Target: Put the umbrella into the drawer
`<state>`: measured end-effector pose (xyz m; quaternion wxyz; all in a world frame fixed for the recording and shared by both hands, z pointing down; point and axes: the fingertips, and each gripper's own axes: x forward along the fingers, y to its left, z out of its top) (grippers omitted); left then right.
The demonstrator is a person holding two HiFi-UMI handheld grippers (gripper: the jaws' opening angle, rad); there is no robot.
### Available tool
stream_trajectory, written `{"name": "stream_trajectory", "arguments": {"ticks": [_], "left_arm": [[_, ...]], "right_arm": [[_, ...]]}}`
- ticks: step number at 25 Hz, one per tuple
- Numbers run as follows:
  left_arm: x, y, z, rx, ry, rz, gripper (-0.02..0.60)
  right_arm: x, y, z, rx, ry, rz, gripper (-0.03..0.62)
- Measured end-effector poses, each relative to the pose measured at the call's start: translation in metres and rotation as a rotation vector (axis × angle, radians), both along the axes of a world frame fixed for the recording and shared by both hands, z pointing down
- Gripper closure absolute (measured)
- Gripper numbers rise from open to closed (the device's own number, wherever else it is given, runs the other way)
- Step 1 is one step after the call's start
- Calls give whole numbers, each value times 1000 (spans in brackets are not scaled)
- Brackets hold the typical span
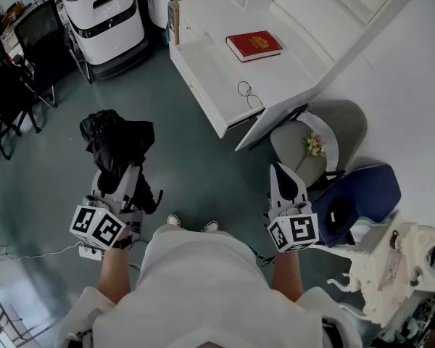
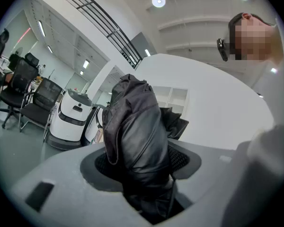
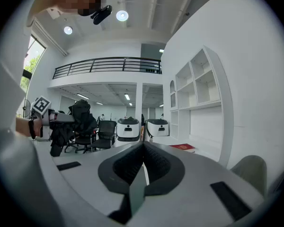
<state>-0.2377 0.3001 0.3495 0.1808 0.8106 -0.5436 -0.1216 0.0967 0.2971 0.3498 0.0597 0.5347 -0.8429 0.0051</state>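
A folded black umbrella (image 1: 119, 142) sticks out forward from my left gripper (image 1: 122, 174), which is shut on its lower part. In the left gripper view the umbrella (image 2: 135, 141) fills the gap between the jaws, and its fabric bulges above them. My right gripper (image 1: 283, 171) is held level to the right of the person's body, with its jaws shut and nothing between them (image 3: 143, 161). Ahead stands a white desk (image 1: 290, 71) with a long white drawer (image 1: 203, 75) pulled out on its near side. Both grippers are well short of the drawer.
A red book (image 1: 254, 46) and a thin cable loop (image 1: 245, 91) lie on the desk. A grey chair (image 1: 326, 140) holding flowers, a blue bag (image 1: 362, 198) and a white ornate stand (image 1: 395, 267) sit at the right. White robot units (image 1: 105, 17) and black office chairs (image 1: 14, 78) stand at the far left.
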Motion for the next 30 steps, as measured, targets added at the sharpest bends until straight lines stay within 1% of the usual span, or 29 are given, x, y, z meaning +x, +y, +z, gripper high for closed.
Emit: {"name": "stream_trajectory", "arguments": {"ticks": [6,11,17,19,21,23,25,28,30], "left_arm": [[-3,-3,3,-2,-4,-2,324],[-17,-7,5,-9,10,-4,324],[-14,-9,7,1,31,26,324],[-20,-13,9,-1,43,52,324],[-34,-22,11,-8,62,85,324],[-50,-33,13,-19,78,115,324],[-55,-42,20,-36,78,135,324],[-51,-57,33,-73,74,153,324],[-45,-71,37,-86,72,158,324]], "right_arm": [[-5,-6,2,-5,-3,-15,595],[-24,-6,-4,-7,-56,-43,595],[-16,4,-7,0,-24,1,594],[-21,3,-6,1,-22,33,594],[-37,-3,-7,2,-23,66,594],[-57,-9,-5,-3,-23,83,594],[-64,-12,3,-20,-27,95,594],[-58,-17,19,-55,-41,114,594],[-51,-33,26,-66,-58,119,594]]}}
